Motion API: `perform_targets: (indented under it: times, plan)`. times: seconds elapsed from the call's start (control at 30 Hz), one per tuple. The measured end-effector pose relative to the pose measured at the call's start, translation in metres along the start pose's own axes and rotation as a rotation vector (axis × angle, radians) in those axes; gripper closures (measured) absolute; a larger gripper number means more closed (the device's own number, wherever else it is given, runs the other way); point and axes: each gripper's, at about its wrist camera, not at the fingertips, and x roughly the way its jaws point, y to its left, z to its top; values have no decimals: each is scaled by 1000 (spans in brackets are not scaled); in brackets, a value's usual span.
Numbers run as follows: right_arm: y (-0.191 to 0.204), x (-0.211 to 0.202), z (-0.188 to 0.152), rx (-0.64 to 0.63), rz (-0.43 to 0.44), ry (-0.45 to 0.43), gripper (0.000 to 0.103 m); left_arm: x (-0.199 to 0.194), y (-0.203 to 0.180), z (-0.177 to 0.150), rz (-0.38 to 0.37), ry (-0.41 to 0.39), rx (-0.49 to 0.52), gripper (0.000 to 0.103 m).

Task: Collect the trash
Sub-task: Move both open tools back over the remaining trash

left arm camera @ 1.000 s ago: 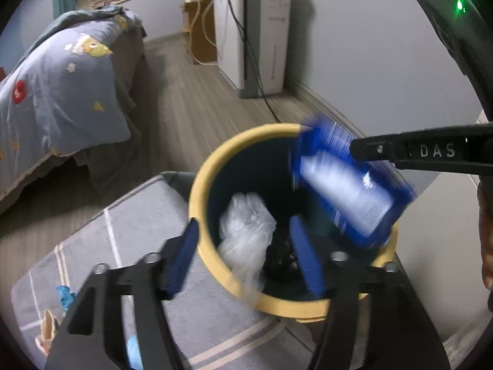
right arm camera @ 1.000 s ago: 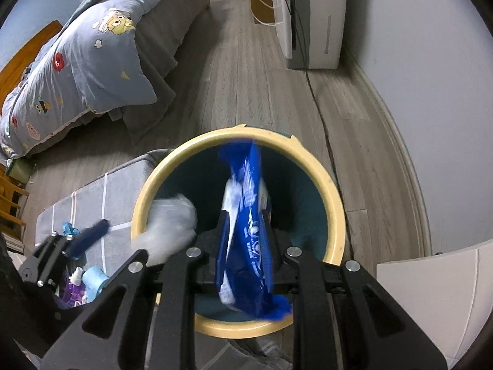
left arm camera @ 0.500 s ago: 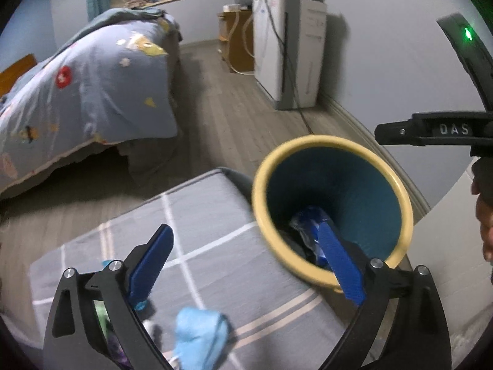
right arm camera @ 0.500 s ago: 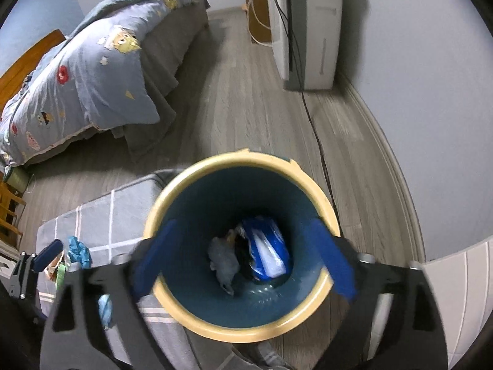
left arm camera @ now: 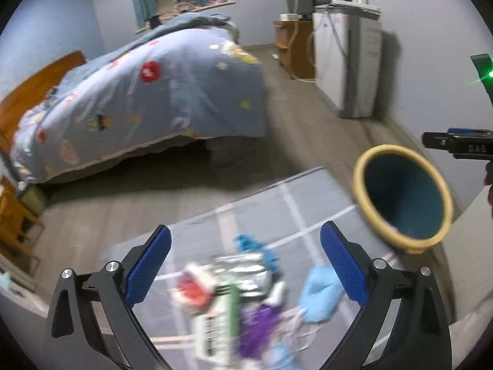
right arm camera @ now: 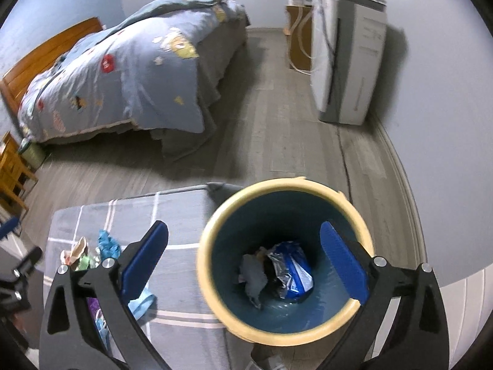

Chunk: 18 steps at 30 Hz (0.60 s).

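Observation:
A yellow-rimmed teal bin stands beside a grey checked mat. Inside it lie a blue packet and a grey crumpled wad. My right gripper hangs over the bin, its jaws opening with nothing between them. My left gripper is open and empty above a blurred trash pile on the mat. The pile holds a silver wrapper, a red-and-white packet, a purple wrapper and a light blue mask. The bin sits to the pile's right.
A bed with a blue patterned quilt fills the left and back. A white appliance with a cord and a wooden cabinet stand by the right wall. Wooden furniture is at the far left. Grey plank floor lies between.
The right gripper opened and the blue packet dropped into the bin. The left gripper let its clear wad fall in, then swung left and up over the trash pile on the mat.

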Motion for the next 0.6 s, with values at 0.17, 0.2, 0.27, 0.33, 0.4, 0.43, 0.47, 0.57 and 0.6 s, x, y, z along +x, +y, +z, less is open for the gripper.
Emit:
perform_targets:
  times: [0.17,0.2,0.27,0.33,0.4,0.43,0.47,0.57,0.6]
  plan:
    - [33,5,-3,-62,13,18,6,-16,36,-18,56,2,-22,6]
    - [39,6,-3,-70,16,23,6,-18,41,-21,61,0,-30,6]
    - [53,8,-5,-91,28,30,6,-21,52,-26,68,-3,-53,6]
    - [66,8,-6,-115,32,34,6,-23,59,-32,68,-5,-77,6]
    - [82,10,-8,-140,36,39,6,-24,66,-38,67,-3,-94,6]
    - [91,12,-10,-152,42,47,6,-25,70,-41,67,0,-101,6]
    - [97,13,-11,-161,46,54,6,-25,74,-44,69,2,-104,6]
    - [120,17,-17,-193,58,74,6,-25,86,-52,77,4,-122,6]
    - [128,19,-19,-204,62,81,6,-25,90,-54,76,6,-130,6]
